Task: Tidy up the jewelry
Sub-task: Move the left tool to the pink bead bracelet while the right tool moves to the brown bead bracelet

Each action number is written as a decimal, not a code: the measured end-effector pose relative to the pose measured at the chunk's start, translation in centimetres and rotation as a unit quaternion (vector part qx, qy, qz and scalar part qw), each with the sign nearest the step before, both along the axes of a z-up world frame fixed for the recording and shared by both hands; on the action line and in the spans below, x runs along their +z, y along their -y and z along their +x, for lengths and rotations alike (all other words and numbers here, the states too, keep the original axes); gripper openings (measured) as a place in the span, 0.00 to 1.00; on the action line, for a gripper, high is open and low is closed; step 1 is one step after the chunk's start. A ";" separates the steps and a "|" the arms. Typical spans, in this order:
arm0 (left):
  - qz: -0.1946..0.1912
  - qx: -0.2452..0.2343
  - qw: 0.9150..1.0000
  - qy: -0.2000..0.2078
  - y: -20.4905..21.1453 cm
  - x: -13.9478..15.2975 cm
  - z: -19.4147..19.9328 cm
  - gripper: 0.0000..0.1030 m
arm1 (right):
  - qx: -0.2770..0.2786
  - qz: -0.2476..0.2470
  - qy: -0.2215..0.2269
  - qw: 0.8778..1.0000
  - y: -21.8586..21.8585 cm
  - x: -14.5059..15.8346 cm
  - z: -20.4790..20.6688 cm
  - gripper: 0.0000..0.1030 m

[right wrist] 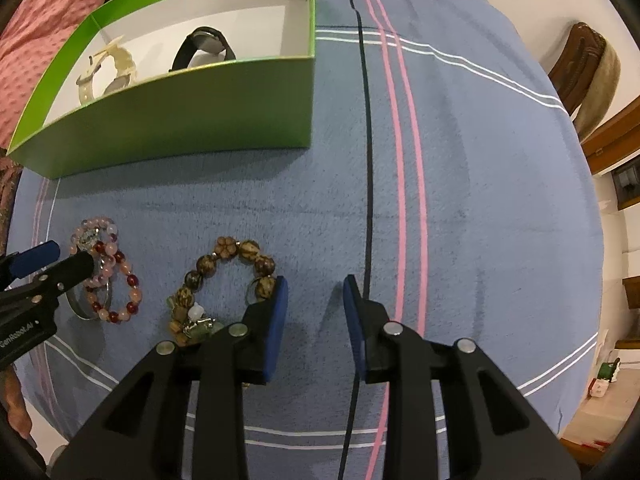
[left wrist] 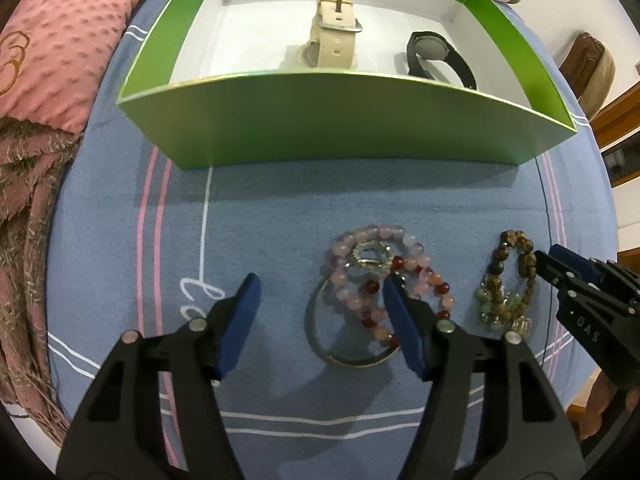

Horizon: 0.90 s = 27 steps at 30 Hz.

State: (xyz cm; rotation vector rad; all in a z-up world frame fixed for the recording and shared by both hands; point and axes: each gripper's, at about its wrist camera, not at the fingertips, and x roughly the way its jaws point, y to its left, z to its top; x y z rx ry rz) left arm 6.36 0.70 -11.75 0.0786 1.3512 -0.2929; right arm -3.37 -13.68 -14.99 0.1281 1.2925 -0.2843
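The left gripper [left wrist: 320,304] points steeply down at a blue striped bedspread [left wrist: 260,208], its blue-padded jaws spread with only bare cloth between them. Its right pad overlaps the edge of a heap of jewelry: a pink bead bracelet [left wrist: 352,268], a red-and-peach bead bracelet [left wrist: 436,292] and a thin metal bangle [left wrist: 320,340] lie tangled together just inside and beyond that pad. Whether the pad touches the beads cannot be told. No pad presses on anything.

The right gripper [right wrist: 316,308] also points down, its jaws parted more narrowly, and nothing lies between them but the bedspread. Its left pad sits right beside a brown wooden bead bracelet [right wrist: 224,268] with a carved flower bead and small green and white charms, close to one of the beads on that side; contact cannot be judged. In the left wrist view the same gripper's tips come in from the right edge, next to that brown bracelet.

Ahead of both pairs of jaws, well apart from the bracelets, stands an open green box [left wrist: 340,128] with a white inside. In it lie a cream wristwatch [left wrist: 332,36] and, to its right, a black wristwatch [left wrist: 436,56]. Off to the left of the left jaws lies a pink dotted blanket [left wrist: 52,40]; beyond the right jaws, past the bed's edge, a wooden chair back [right wrist: 584,68] shows.
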 end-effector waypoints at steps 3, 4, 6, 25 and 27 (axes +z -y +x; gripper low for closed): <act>-0.015 -0.003 1.000 -0.001 -0.4 0.3 -0.1 0.39 | 0.000 -0.001 0.000 1.000 -0.2 0.0 0.1 0.29; -0.022 -0.005 1.000 -0.004 -0.5 0.3 -0.1 0.33 | 0.001 -0.001 0.000 1.000 -0.1 -0.1 0.1 0.29; -0.024 -0.009 1.000 -0.002 -0.7 0.4 -0.4 0.29 | 0.002 -0.002 0.000 1.000 -0.2 -0.3 0.4 0.29; -0.039 0.014 0.999 0.008 -5.0 2.2 -1.0 0.20 | -0.002 -0.004 0.001 1.000 0.4 0.4 0.5 0.29; -0.038 0.010 0.999 0.006 -4.3 2.0 -1.1 0.21 | 0.001 -0.006 -0.001 1.000 0.4 0.3 0.6 0.32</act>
